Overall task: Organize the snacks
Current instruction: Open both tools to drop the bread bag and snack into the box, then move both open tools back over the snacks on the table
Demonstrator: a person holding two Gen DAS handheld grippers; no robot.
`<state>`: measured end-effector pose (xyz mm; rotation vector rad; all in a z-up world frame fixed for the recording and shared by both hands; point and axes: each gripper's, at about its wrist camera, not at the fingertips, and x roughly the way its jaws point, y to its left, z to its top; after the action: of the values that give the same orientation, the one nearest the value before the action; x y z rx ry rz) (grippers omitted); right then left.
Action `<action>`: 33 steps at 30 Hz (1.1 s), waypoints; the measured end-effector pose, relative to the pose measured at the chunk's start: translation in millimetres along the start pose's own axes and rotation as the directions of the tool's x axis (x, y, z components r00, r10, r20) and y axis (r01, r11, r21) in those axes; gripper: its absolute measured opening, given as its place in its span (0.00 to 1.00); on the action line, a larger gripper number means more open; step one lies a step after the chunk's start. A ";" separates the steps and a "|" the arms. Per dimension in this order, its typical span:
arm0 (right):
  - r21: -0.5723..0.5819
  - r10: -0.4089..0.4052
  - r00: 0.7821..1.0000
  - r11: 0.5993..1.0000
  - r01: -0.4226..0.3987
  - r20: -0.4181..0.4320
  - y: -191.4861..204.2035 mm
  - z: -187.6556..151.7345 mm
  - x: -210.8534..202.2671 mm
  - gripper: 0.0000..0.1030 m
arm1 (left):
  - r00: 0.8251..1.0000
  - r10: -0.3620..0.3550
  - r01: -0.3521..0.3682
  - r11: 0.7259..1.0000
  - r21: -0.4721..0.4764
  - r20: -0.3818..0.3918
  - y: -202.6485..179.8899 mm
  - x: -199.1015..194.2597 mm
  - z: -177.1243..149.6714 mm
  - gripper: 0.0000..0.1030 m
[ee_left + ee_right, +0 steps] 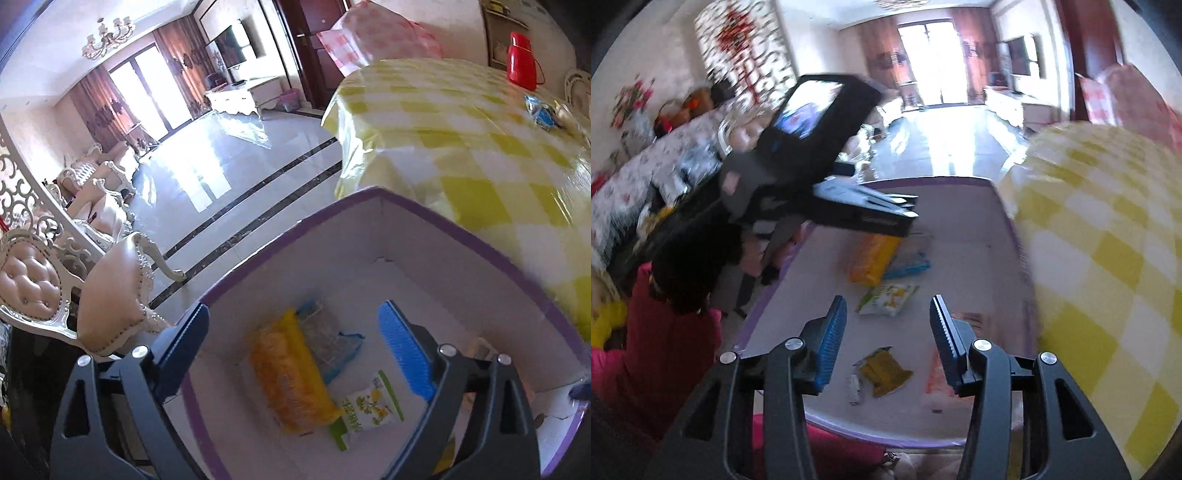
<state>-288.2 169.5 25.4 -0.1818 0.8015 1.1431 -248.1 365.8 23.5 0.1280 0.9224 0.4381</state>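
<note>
- My left fingers stand wide apart over the open box, tilted down into it, with nothing pressed between the pads.
- Below them, on the white floor of the box, lies a yellow snack packet, overlapping a clear packet with blue edges.
- A small white and green packet lies just beside the yellow one, at its nearer end.
- The box has a purple rim and white inner walls; it sits just beside the desk, which is covered with a yellow and white checked cloth.
- On that desk, well away from the box, sit a blue wrapped snack and a red flask.
- My right fingers are partly open above the near end of the same box, and nothing is gripped between them.
- In the right wrist view, a dark yellow packet lies on the box floor below the right fingers, with a small white wrapper touching it and an orange and white packet partly hidden behind the right-hand finger.
- Farther in, that view shows the white and green packet, then the yellow packet on the clear blue-edged one.
- My left gripper hangs over the far part of the box in the right wrist view, blurred.
- A red sleeve shows at the left edge of that view.
</note>
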 end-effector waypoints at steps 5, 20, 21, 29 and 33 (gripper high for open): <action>0.092 -0.025 0.999 0.996 0.022 0.038 -28.0 -1.6 -14.2 0.50 | 1.000 -0.017 0.016 0.999 0.031 0.018 -20.3 -2.4 4.8 0.91; 0.347 -0.292 0.945 0.910 0.227 0.148 -139.0 -32.7 -116.6 0.84 | 0.948 -0.274 0.273 0.962 0.028 0.160 -130.0 -66.4 55.2 0.98; 0.391 -0.340 0.930 0.882 0.263 0.142 -153.8 -38.0 -128.9 0.84 | 0.937 -0.309 0.308 0.951 0.036 0.165 -140.9 -71.3 61.2 0.98; 0.629 -0.633 0.774 0.611 0.480 0.024 -267.5 -83.5 -221.9 0.84 | 0.803 -0.582 0.580 0.813 0.059 0.131 -293.8 -79.1 130.4 0.98; 0.711 -0.720 0.692 0.462 0.530 -0.047 -326.2 -106.4 -260.9 0.84 | 0.770 -0.634 0.630 0.773 0.071 0.075 -376.0 -56.4 155.3 0.98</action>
<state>-103.2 -219.7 34.2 0.2864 0.7644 0.0804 -37.4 14.2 49.5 -0.1287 0.8228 -0.2222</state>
